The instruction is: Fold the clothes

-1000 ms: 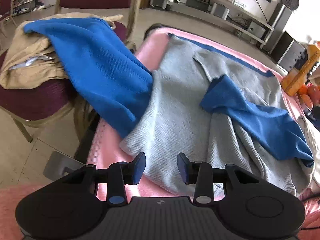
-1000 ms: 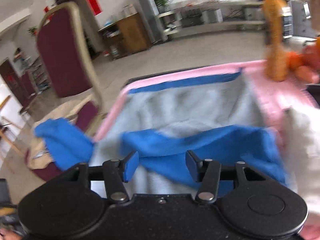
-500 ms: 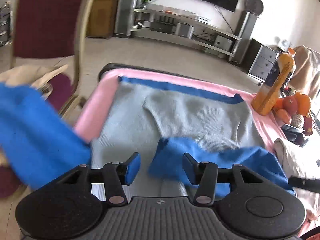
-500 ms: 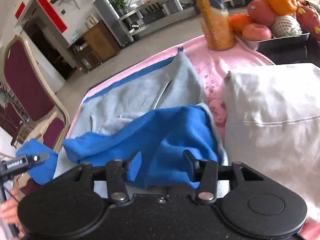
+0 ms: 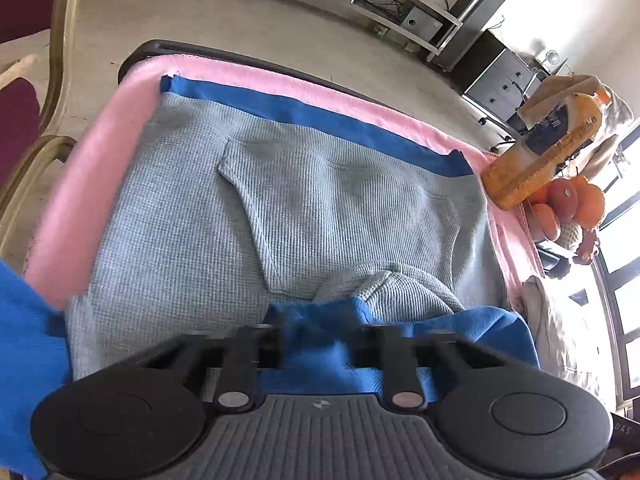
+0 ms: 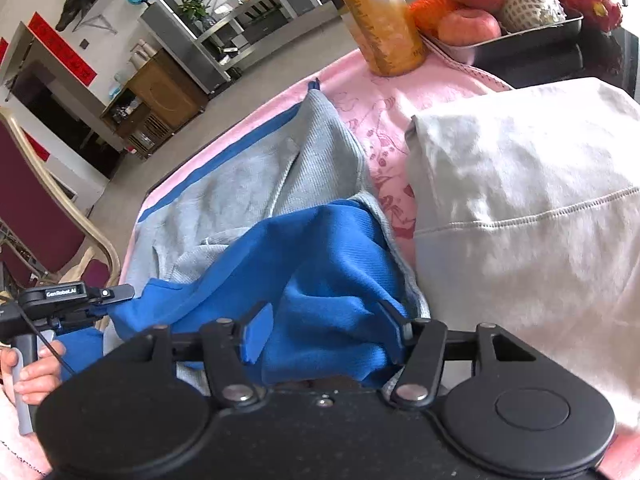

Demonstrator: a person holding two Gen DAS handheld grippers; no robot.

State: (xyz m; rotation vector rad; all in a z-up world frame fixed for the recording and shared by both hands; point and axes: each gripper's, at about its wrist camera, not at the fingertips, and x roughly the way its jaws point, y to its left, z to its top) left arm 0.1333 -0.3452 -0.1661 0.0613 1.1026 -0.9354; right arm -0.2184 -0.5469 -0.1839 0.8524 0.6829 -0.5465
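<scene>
Sweater (image 5: 328, 208) grey waffle-knit, blue sleeves bunched.

Both grippers are held low with fingers spread apart: the left gripper (image 5: 320, 340) and the right gripper (image 6: 326, 330). A bare hand (image 6: 34, 368) grips the left one's handle.

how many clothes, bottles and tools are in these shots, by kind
Clothes: 2, a grey waffle-knit sweater with blue sleeves and a folded white garment.
Bottles: 1, an orange juice bottle.
Tools: 2, left tool and right tool.
Total: 5.
</scene>
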